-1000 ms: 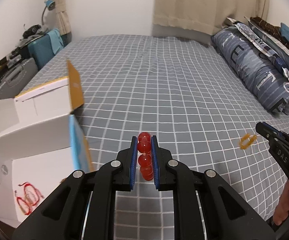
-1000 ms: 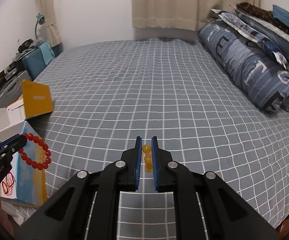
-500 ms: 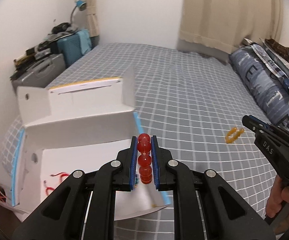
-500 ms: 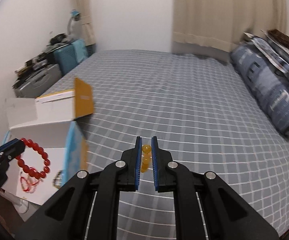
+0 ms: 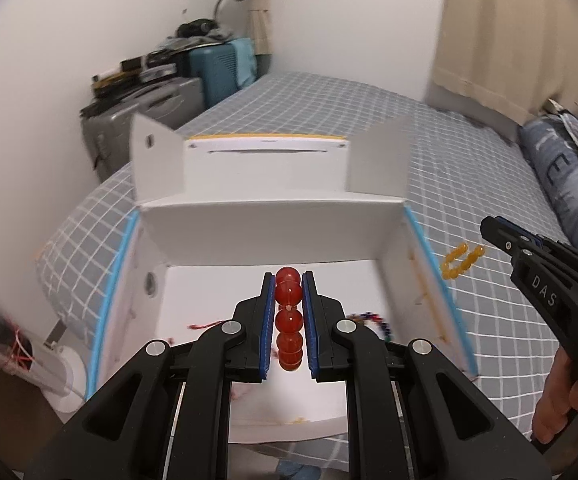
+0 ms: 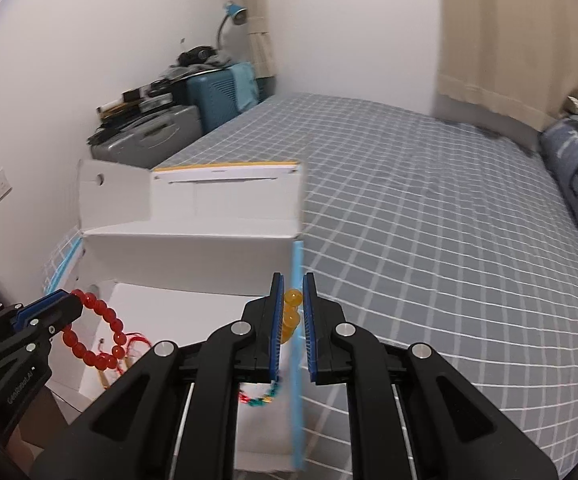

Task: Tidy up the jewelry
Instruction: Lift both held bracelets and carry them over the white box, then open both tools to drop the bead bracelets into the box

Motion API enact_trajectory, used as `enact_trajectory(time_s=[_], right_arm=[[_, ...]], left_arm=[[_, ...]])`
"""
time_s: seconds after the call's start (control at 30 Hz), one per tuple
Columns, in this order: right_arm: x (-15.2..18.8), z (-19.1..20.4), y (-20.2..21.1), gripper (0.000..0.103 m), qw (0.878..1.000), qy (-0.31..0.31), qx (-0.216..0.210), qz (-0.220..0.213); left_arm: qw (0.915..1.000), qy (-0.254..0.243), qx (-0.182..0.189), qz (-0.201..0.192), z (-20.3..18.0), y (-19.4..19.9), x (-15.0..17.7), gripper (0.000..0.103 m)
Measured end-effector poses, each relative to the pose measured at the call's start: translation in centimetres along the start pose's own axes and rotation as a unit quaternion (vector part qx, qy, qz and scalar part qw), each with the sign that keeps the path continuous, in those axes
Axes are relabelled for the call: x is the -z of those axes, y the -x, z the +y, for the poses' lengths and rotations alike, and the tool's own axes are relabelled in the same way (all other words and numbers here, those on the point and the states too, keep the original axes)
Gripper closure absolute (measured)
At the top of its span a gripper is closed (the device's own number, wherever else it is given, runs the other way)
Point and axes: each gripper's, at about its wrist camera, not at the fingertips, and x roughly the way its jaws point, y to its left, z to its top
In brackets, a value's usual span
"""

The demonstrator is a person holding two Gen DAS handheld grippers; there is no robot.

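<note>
Bedroom, grey checked bed (image 6: 429, 220) filling most of both views, white box (image 5: 273, 232) sitting open at the bed's near-left edge, suitcases (image 6: 157, 132) stacked against the wall at 10 o'clock. I'm holding my left gripper (image 5: 288, 312) nearly closed, pads pinching the red bead bracelet (image 5: 289, 320) and hanging it over the box floor. I'm keeping my right gripper (image 6: 292, 320) almost fully closed on the yellow bead bracelet (image 6: 291, 312), over the blue-edged right wall of the box. Progress, my read: partway; a few pieces are already lying in the box, namely red cord (image 5: 205, 325) and a multicolour bead strand (image 5: 373, 320), while both bracelets I'm gripping are still waiting to be dropped in. Left wrist view is showing the whole box interior and the yellow loop dangling at 3 o'clock; right wrist view is showing the full red loop hanging at 9 o'clock, plus more bare bed.
</note>
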Motion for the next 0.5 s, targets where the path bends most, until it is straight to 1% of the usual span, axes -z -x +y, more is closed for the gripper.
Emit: enact_trajectory(time_s=[0.13,0.23,0.27,0.37,0.5], right_arm=[[0.4,2.4,-1.6,0.094,1.000,0.020,-0.007,0.009],[1.1,3.5,-2.9,0.094,0.999,0.033,-0.009,0.018],[1.3,3.8,-3.3,0.094,0.999,0.035,-0.009,0.021],[2.0,4.5,-4.9,0.094,0.998,0.040,-0.010,0.037],[2.9,5.0,-7.0,0.094,0.997,0.044,-0.010,0.060]], left_arm=[[0.9998,0.013,-0.011,0.008,2.2,-1.1,0.3,0.090],[0.9994,0.022,-0.014,0.024,3.4,-2.8,0.6,0.090],[0.9992,0.023,-0.017,0.029,3.7,-3.3,0.8,0.090],[0.9983,0.031,-0.006,0.049,4.8,-5.3,1.5,0.090],[0.9970,0.036,-0.013,0.067,5.6,-7.0,2.0,0.090]])
